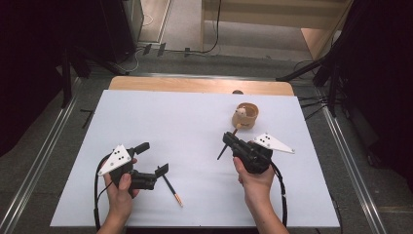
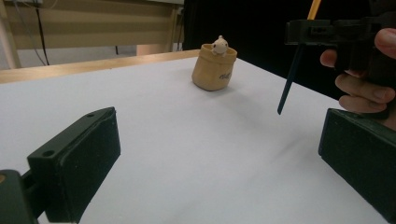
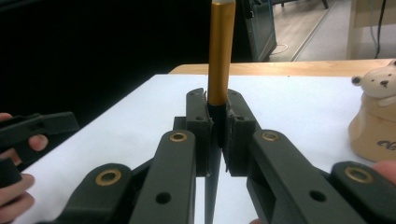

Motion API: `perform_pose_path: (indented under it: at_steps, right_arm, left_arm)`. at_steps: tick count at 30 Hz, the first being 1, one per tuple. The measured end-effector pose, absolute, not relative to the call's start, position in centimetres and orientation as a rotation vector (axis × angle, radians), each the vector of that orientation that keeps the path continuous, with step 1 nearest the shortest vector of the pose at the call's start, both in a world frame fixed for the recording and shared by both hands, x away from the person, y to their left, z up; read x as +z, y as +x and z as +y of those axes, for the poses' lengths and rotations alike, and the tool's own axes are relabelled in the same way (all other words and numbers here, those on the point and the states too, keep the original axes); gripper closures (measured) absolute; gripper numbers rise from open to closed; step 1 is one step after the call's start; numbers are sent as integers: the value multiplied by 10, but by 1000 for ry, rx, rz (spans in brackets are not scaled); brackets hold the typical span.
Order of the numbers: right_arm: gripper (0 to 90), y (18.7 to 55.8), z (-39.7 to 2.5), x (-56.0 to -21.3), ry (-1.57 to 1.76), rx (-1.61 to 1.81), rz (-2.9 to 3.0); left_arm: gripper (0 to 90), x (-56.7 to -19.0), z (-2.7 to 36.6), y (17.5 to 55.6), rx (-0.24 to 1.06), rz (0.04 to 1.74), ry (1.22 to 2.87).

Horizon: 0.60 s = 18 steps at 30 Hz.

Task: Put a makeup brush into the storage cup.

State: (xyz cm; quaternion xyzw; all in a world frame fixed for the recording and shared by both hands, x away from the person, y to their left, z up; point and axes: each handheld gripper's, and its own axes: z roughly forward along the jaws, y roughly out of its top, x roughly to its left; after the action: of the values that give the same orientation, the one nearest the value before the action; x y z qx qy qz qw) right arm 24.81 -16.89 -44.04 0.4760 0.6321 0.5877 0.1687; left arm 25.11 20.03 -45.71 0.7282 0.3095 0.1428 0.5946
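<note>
- A slim pencil-like stick with a dark lower shaft and a gold-orange upper end (image 3: 220, 51) stands clamped between the black jaws of the right gripper (image 1: 233, 141); the jaws are pressed on it from both sides where the dark part meets the gold. In the left gripper view its dark tip (image 2: 286, 88) hangs clear above the white table sheet (image 1: 185, 131), not touching it.
- Just beyond the right gripper's jaws sits a tan round cup with a small white bear figure at its rim (image 1: 245, 115); in the right gripper view it lies close on the right side of the jaws.
- A second dark stick with an orange tip (image 1: 173, 192) lies flat on the sheet, just beside the left gripper (image 1: 155, 158), running toward the near edge.
- The left gripper's jaws are spread wide with nothing between them; bare white sheet lies ahead of them up to the cup.
- Open sheet stretches from both grippers to the far wooden table edge (image 1: 195, 85), and to the left side.
- The right hand (image 1: 254, 178) grips its tool from below, jaws aimed toward the far side of the table; the left hand (image 1: 119, 187) holds its tool turned rightward, jaws aimed across the table.
</note>
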Motion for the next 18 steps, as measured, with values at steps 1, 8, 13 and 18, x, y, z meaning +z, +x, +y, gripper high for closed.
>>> perform_pose_path:
  at_steps: [1, 8, 13, 18]
  right_arm:
    - [844, 248, -170, -440, 1347, 1662, 1797]
    - [844, 250, -176, -439, 1338, 1613, 1794]
    - [844, 249, -180, -432, 1288, 1557, 1787]
    - [844, 250, -185, -427, 1272, 1529, 1762]
  left_arm:
    - [0, -457, 202, 251, 336, 720, 1691]
    - [0, -452, 222, 244, 372, 723, 1676]
    - [0, -454, 242, 241, 402, 739, 1673]
    - [0, -456, 255, 241, 423, 757, 1673]
